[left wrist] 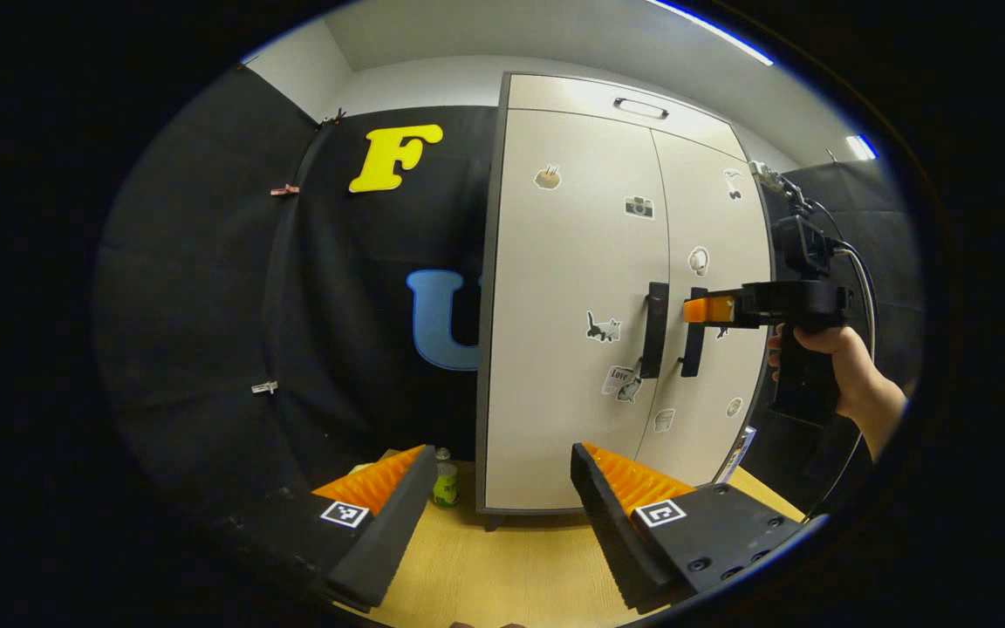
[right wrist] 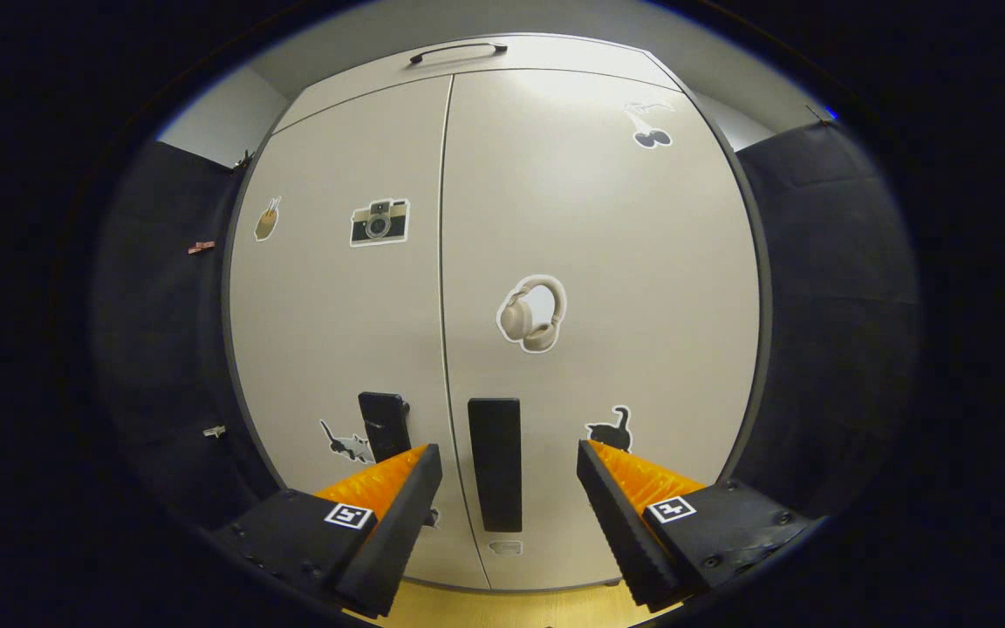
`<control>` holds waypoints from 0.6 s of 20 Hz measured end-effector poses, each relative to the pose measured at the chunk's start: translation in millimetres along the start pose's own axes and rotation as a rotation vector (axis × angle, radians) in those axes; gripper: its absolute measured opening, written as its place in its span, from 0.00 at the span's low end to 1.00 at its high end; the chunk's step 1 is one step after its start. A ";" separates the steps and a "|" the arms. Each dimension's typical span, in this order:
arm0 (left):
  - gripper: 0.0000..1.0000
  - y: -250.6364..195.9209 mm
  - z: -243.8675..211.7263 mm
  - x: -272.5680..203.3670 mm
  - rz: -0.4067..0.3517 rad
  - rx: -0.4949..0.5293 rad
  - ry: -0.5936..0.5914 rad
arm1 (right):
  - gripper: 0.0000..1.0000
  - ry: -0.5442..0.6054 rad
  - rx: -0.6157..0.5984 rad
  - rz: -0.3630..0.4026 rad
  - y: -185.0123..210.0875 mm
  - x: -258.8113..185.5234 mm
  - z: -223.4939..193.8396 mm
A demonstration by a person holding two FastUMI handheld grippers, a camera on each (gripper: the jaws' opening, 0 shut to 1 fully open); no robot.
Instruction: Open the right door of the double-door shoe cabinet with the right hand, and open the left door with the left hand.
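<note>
Both doors of the shoe cabinet [left wrist: 607, 296] are closed. My right gripper [right wrist: 502, 497], fingers apart, lines up on the right door's handle [right wrist: 495, 462], probably not touching. My left gripper [left wrist: 494, 515] waits spread near the table's [left wrist: 502, 567] front edge.

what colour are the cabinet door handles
Black door handles, against cream doors; clearest in the right gripper view.

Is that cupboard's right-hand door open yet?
No, shut. The right door lies flush with the left door, only a thin seam between them.
</note>
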State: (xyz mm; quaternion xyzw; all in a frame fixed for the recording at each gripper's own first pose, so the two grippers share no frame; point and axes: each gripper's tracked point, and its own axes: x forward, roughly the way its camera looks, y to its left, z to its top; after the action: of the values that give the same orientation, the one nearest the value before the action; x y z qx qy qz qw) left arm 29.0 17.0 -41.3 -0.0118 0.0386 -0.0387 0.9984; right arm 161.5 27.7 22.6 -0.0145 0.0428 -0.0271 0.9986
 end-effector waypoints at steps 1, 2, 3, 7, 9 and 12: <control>0.95 2.8 -0.1 -0.5 0.008 -0.004 0.001 | 0.98 -0.001 -0.019 -0.010 -1.4 8.0 -1.8; 0.95 5.2 -0.7 -0.6 0.018 -0.005 0.003 | 0.98 0.001 -0.034 -0.018 -2.9 13.9 -4.0; 0.95 7.8 -0.1 -0.6 0.027 -0.005 0.002 | 0.98 0.005 -0.038 -0.020 -2.8 18.1 -6.6; 0.95 14.7 4.0 -0.5 0.061 -0.004 -0.010 | 0.84 0.022 -0.025 -0.004 3.3 29.8 -13.8; 0.95 15.6 2.6 0.0 0.067 -0.005 -0.009 | 0.60 0.016 -0.041 -0.010 4.1 29.5 -13.0; 0.95 14.9 0.4 0.1 0.069 -0.006 -0.004 | 0.37 0.016 -0.040 0.001 7.1 32.8 -14.6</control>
State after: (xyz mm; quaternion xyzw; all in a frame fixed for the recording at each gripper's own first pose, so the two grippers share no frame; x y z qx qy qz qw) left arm 30.3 31.9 -41.3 -0.0137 0.0369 -0.0043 0.9992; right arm 193.2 32.5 5.1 -0.0343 0.0512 -0.0256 0.9978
